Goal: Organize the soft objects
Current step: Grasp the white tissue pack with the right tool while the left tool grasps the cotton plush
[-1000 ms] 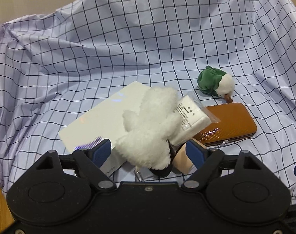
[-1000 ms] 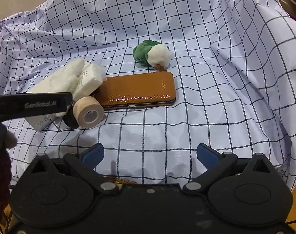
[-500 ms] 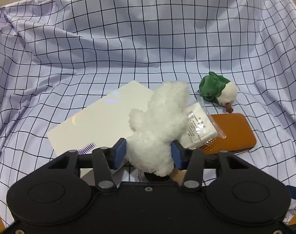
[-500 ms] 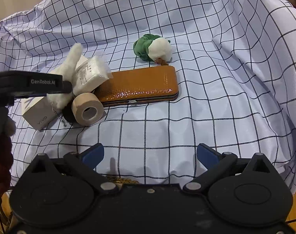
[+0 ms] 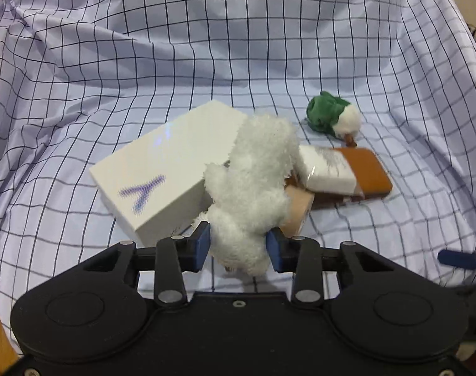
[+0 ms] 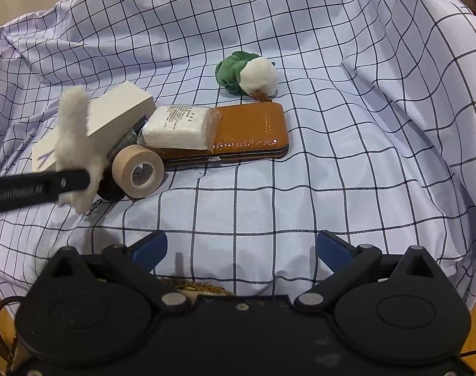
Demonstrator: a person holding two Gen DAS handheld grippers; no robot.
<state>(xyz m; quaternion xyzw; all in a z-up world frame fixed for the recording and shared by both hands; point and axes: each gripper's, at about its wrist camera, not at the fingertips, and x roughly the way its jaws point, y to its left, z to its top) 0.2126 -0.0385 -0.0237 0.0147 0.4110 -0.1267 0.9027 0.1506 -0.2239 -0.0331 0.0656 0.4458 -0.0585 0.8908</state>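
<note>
My left gripper is shut on the lower end of a fluffy white plush toy, which stands up between the blue pads. The right wrist view shows the same white plush toy held clear of the cloth by the left gripper's black finger. A green and white plush duck lies farther back on the checked cloth; in the right wrist view the duck sits behind a brown case. My right gripper is open over bare cloth with nothing between its fingers.
A white box, a beige tape roll, a packet of white pads and a brown leather case lie clustered on the blue checked cloth. The cloth rises in folds at the back and sides.
The left gripper closed around the white plush toy and lifted it off the white box and packet. The packet now lies uncovered on the brown case. The right gripper stayed still.
</note>
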